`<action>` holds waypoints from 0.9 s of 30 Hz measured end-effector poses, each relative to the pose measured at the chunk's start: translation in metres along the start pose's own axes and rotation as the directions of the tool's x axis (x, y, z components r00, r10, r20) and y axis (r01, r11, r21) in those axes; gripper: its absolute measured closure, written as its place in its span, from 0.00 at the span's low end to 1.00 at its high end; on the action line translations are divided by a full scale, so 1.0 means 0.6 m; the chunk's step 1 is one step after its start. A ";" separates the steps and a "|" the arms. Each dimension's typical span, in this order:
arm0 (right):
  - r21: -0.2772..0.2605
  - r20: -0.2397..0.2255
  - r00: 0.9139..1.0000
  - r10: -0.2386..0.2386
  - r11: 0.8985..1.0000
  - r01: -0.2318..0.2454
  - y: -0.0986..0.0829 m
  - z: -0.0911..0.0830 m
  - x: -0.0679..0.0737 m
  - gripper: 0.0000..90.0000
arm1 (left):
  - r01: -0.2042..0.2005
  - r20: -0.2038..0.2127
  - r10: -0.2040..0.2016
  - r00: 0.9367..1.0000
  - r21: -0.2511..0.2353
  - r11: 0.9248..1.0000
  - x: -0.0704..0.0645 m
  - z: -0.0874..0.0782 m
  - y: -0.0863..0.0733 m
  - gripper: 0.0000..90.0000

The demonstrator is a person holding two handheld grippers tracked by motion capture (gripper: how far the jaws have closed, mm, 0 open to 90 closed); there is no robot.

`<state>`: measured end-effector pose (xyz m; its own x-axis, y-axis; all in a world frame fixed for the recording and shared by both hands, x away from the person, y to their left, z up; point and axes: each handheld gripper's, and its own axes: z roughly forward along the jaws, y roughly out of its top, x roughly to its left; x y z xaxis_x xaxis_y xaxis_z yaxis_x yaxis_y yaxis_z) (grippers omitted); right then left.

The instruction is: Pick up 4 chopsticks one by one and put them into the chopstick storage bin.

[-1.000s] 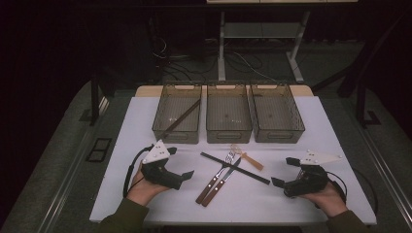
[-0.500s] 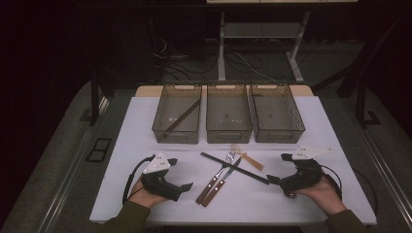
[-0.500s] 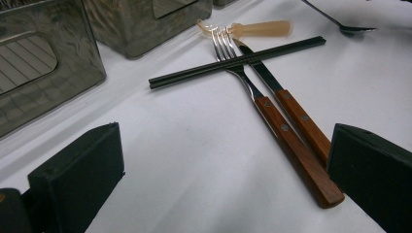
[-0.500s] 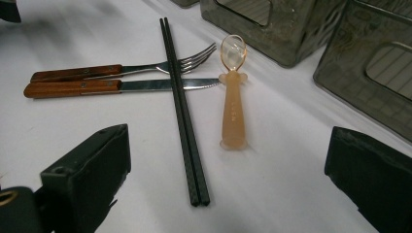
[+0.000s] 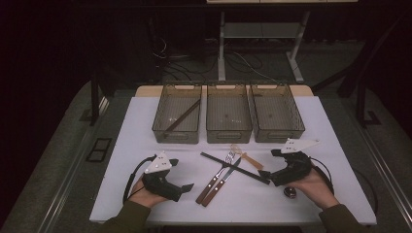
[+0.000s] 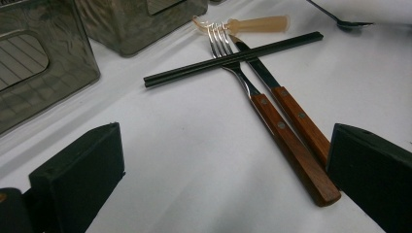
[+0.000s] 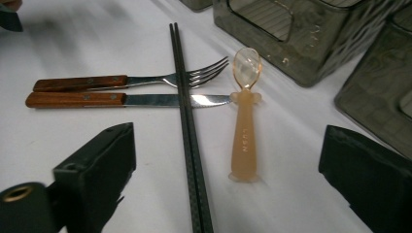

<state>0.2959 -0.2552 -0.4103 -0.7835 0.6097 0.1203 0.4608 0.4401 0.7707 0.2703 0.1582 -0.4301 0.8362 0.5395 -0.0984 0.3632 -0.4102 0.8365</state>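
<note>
Two hand-held grippers rest low over the white table (image 5: 126,145), one at each side of a small cluster of cutlery. The left gripper (image 5: 186,187) sits at the near left, with its jaws spread wide and nothing between them; in the left gripper view the jaws frame the wooden handles of the fork (image 6: 252,92) and knife (image 6: 286,104), which lie side by side and close together. The right gripper (image 5: 265,174) sits at the near right, jaws likewise apart and empty, its tips just beside the near end of the black chopsticks (image 5: 233,166). The chopsticks lie as a pair, crossing over the metal parts of the fork and the knife. A translucent orange spoon (image 7: 244,131) lies beside the chopsticks, its bowl toward the bins and next to the knife tip. Three clear bins (image 5: 229,133) stand in a row behind the cutlery; the left bin (image 5: 160,130) holds a dark stick lying diagonally. A small dark round object (image 5: 290,192) lies on the table beside the right hand (image 5: 316,187).
</note>
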 end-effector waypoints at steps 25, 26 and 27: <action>0.028 -0.100 0.995 -0.030 0.999 0.033 0.046 0.057 0.009 0.50 | 0.014 -0.012 -0.014 1.000 0.004 1.000 0.003 0.000 -0.005 0.00; 0.031 -0.101 0.994 -0.033 0.999 0.036 0.048 0.060 0.010 0.51 | 0.016 -0.010 -0.016 1.000 0.003 1.000 0.003 0.000 -0.005 0.00; 0.032 -0.103 0.994 -0.035 0.999 0.038 0.050 0.062 0.010 0.54 | 0.016 -0.010 -0.016 1.000 0.002 1.000 0.003 0.000 -0.005 0.00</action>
<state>0.3205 -0.2137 -0.4100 -0.8380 0.5225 0.1576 0.4436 0.4839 0.7544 0.2709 0.1602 -0.4327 0.8261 0.5535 -0.1063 0.3773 -0.4030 0.8338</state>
